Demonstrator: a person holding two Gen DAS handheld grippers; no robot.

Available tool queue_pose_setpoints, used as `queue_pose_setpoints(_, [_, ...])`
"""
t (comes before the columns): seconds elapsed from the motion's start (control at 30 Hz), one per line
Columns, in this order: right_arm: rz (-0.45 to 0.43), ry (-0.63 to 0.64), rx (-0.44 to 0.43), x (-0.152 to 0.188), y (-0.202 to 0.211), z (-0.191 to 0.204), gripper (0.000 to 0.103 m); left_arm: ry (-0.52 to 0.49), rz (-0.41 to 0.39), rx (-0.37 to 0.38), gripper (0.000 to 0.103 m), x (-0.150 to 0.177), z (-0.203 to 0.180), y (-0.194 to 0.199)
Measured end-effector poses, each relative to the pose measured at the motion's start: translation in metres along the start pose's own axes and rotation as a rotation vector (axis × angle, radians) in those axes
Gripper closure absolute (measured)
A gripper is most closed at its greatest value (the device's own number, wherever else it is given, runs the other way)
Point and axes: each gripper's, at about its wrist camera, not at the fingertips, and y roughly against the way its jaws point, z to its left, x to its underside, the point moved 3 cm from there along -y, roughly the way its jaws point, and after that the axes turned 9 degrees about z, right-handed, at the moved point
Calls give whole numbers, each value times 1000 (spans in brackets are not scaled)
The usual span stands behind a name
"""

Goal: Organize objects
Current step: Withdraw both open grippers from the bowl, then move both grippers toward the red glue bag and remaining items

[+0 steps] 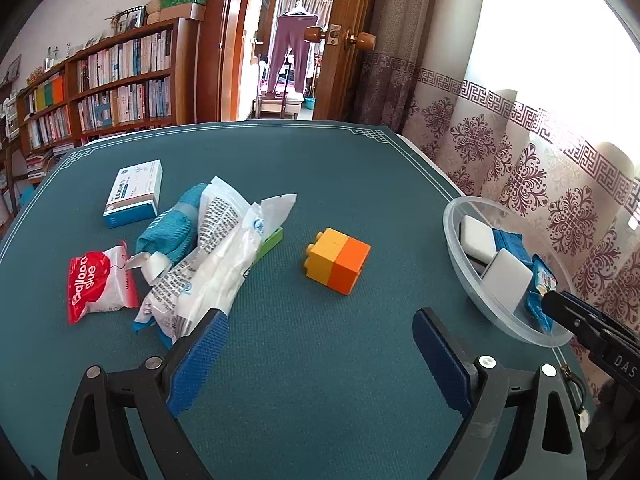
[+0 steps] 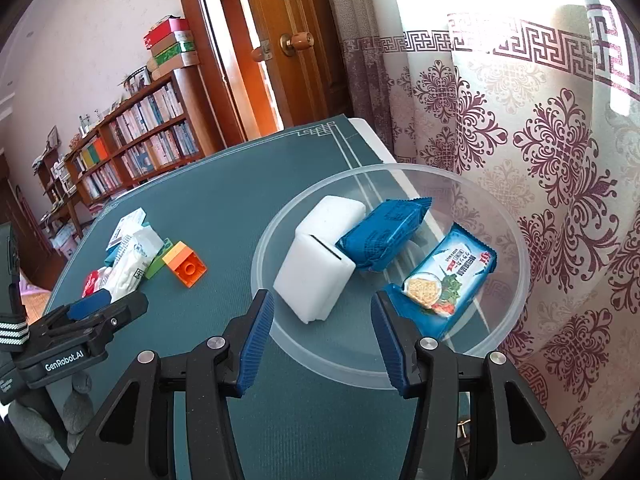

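While the dark green table mat [image 1: 320, 184] fills most of both views, sorting on it looks to be roughly half done. On the right of the left wrist view sits the clear round plastic bowl [image 1: 454, 236], which already holds two white rounded blocks [image 2: 316, 268], a dark blue sealed snack packet [image 2: 380, 236] and a blue cracker packet printed with biscuits [image 2: 448, 276]. Left of centre in that view a loose heap is not yet gathered: a crumpled clear plastic bag with black print [image 1: 208, 264] lies over a teal folded cloth [image 1: 176, 224] and a green flat piece [image 1: 272, 242], with a white and blue cardboard box [image 1: 136, 194] just behind and a red "Balloon glue" packet [image 1: 100, 286] just beside it at the far left. Alone at mid-frame, apart from both heap and bowl, stands the yellow and orange toy brick block [image 1: 338, 260]. The left gripper [image 1: 320, 348] is spread wide over bare mat with nothing between its jaws, pointing toward the brick block, which is likely the next pick. The right gripper [image 2: 322, 336] stands part open and empty at the bowl's near rim, pinching nothing.
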Motion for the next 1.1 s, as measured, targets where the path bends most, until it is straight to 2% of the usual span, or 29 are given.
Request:
queue_pose_setpoints(0.43, [42,70,-50,11,-11,42,50,119,-28,-71,7,-1,67,13])
queue_pose_setpoints(0.77, [122,93,-147,14,-30,78,50,141,-32,-103,7,6,95,19])
queue_pose_setpoints(0.9, [151,111,-196,11,-38,100,43,160,-33,-130,7,9,110,22])
queue_pose_setpoints(1.1, [194,127,-237,4,-57,133,43,202,-42,-144,7,13,132,27])
